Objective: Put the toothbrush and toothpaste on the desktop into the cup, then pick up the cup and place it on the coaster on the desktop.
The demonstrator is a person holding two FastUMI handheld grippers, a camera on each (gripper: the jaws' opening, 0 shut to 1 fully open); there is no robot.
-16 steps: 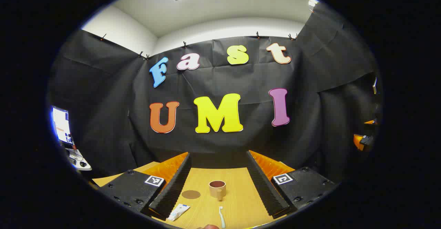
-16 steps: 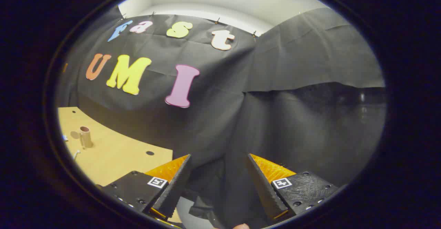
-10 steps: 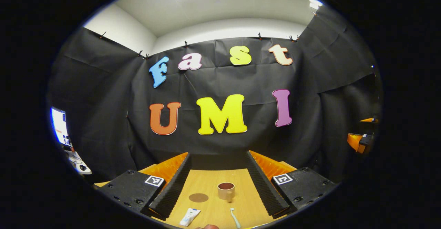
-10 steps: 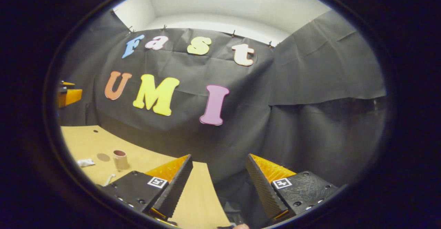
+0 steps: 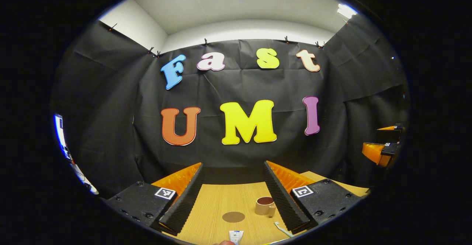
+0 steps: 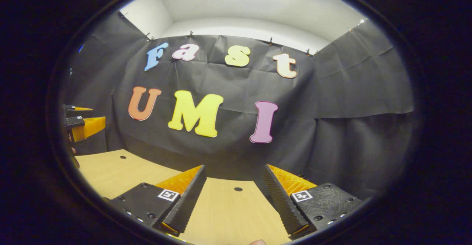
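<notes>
In the left gripper view, the left gripper (image 5: 233, 197) hovers above a light wooden worktop (image 5: 214, 208), its jaws spread wide with nothing between them. Nearest the camera, at the worktop's near edge, a small white toothpaste (image 5: 235, 235) tube lies flat, partly cut off at the bottom of the view. Just to its right, a pale toothbrush (image 5: 281, 229) lies flat on the wood, partly hidden behind the right-hand finger. A little farther in sits a flat, round, brown coaster (image 5: 233, 217), bare on top. Beyond it and to the right stands a tan cup (image 5: 264, 205), upright, with its handle facing the camera; it is close to the coaster but apart from it. Past the worktop's far edge hangs the black cloth wall (image 5: 239, 86). At the far right of this view the right gripper (image 5: 381, 147) is seen from the side, held in the air.

In the right gripper view, the right gripper (image 6: 233, 197) hovers over a bare stretch of the same worktop (image 6: 221, 215), jaws spread wide and holding nothing. A small dark hole (image 6: 238, 189) marks the wood just ahead, and another hole (image 6: 122, 157) sits toward the far left edge. At the left rim of this view, the left gripper (image 6: 79, 123) is seen above the worktop's left side.
</notes>
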